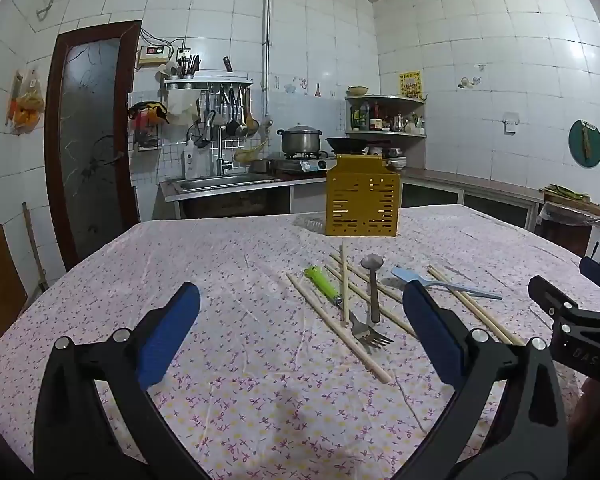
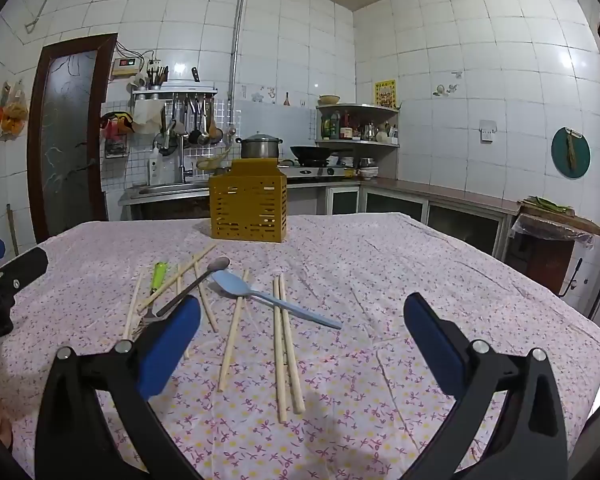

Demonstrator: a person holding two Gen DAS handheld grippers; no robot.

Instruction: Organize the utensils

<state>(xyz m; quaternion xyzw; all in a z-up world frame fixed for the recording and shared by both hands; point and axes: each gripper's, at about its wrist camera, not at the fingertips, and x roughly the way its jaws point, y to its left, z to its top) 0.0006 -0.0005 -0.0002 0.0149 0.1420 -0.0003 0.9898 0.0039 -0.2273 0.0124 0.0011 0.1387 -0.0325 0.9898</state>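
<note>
In the left wrist view, I am holding my left gripper [image 1: 300, 312] low over the table with the pink flowered cloth [image 1: 228, 400]. Its two blue pads are standing wide apart with nothing between them. The yellow metal utensil box with slots [image 1: 363, 200] is standing upright at the far side of the table, a little right of the middle of the frame. The utensils are lying loose on the cloth in front of it, right of the middle. The fork with the green plastic handle [image 1: 340, 304] is pointing its prongs toward the bottom of the frame. The grey metal spoon [image 1: 373, 280] is lying just beside it. The light blue plastic spoon [image 1: 440, 283] is lying farther right, across some pale wooden chopsticks [image 1: 336, 328]. My right gripper [image 1: 572, 304] is showing at the right edge, and from here I cannot tell how its pads are standing.

In the right wrist view, I am holding my right gripper [image 2: 302, 316] low over the same cloth, and its blue pads are spread wide and holding nothing. The yellow box [image 2: 248, 208] is standing in the upper middle, a bit to the left. The blue spoon [image 2: 268, 296] is lying across two chopsticks [image 2: 286, 344] in the middle. The grey spoon [image 2: 198, 284] and green fork [image 2: 156, 280] are lying to the left. Part of my left gripper [image 2: 12, 276] is showing at the left edge.
</note>
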